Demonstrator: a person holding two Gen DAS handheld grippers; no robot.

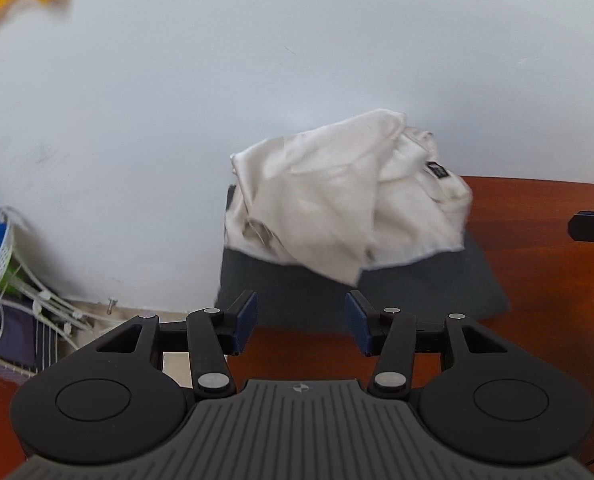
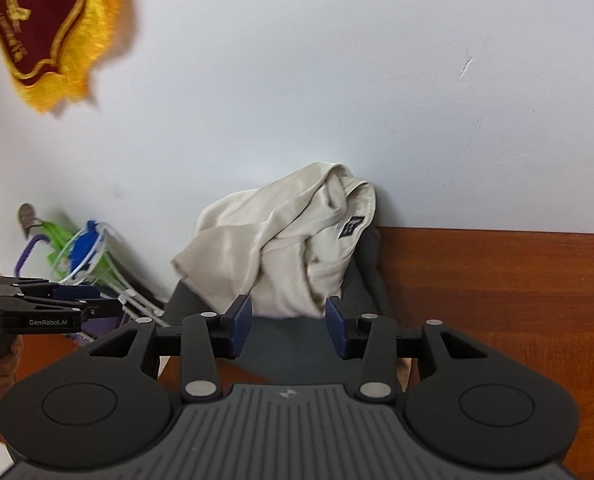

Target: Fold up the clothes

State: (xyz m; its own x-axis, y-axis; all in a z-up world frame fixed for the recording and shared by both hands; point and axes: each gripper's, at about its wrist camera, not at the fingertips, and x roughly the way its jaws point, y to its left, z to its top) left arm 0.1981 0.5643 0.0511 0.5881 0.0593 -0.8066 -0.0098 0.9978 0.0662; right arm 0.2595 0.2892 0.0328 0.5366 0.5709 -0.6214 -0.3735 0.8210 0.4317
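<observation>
So the crumpled cream cotton shirt (image 1: 345,196) was sitting in a heap on a dark grey folded cloth (image 1: 417,292), on the reddish-brown wooden table (image 1: 557,264) against the white wall (image 1: 257,60). Left gripper (image 1: 301,322) and right gripper (image 2: 289,326) both gaped wide, holding nothing.

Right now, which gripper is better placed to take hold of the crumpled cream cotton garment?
Probably the right gripper: its open jaws already frame the lower hem of the crumpled cream cotton garment. The left gripper is open too, but dark grey mat still separates it from the cloth.
</observation>
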